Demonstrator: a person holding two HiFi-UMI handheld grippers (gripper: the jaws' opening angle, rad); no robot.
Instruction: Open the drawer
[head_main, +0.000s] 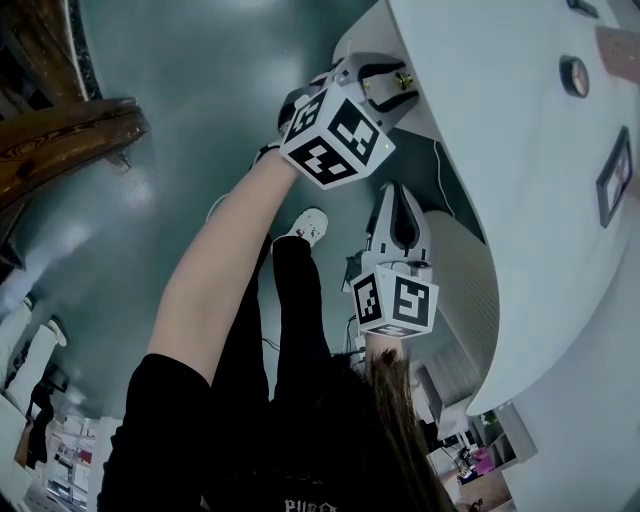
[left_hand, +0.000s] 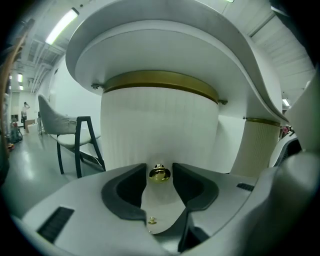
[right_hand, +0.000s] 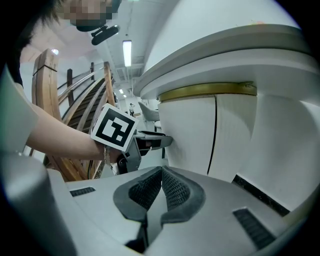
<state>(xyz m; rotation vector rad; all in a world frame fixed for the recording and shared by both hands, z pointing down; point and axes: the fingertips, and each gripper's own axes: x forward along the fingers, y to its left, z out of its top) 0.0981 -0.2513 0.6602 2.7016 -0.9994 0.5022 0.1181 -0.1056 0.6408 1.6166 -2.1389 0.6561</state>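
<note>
We count two grippers. The left gripper (left_hand: 159, 166) has its jaws apart. One gold knob (left_hand: 160, 174) stands between the tips at the lower centre of the left gripper view. A thin gap shows on each side of the knob, so the pads do not press on it. The right gripper (right_hand: 161, 171) has its jaws closed together with nothing between them.

In the head view we count two marker cubes. One marker cube (head_main: 335, 138) is at upper centre on the left gripper. The second cube (head_main: 395, 300) is at centre frame on the right gripper, below the first.

The drawer (left_hand: 160, 125) is the ribbed white curved front that carries the knob. It fills the centre of the left gripper view, directly under one gold band (left_hand: 160, 80) and the curved white surface (left_hand: 165, 45). A second ribbed column (left_hand: 260, 147) with a second band (left_hand: 262, 120) stands at the right of that frame. One chair (left_hand: 75, 142) stands at the left.

Items hidden or hard to make out:
- A small gold piece (left_hand: 151, 219) shows low in the gap between the left jaws. We cannot tell whether it is a second knob or a fitting.
- The drawer's outline does not show in the left gripper view. The right gripper view shows one dark vertical seam (right_hand: 216, 135) on the white front, and we cannot tell whether it is the drawer's edge.
- In the head view the left gripper's body covers most of the knob.
- A distant figure (left_hand: 25, 107) at the left edge of the left gripper view is too small to describe.
</note>
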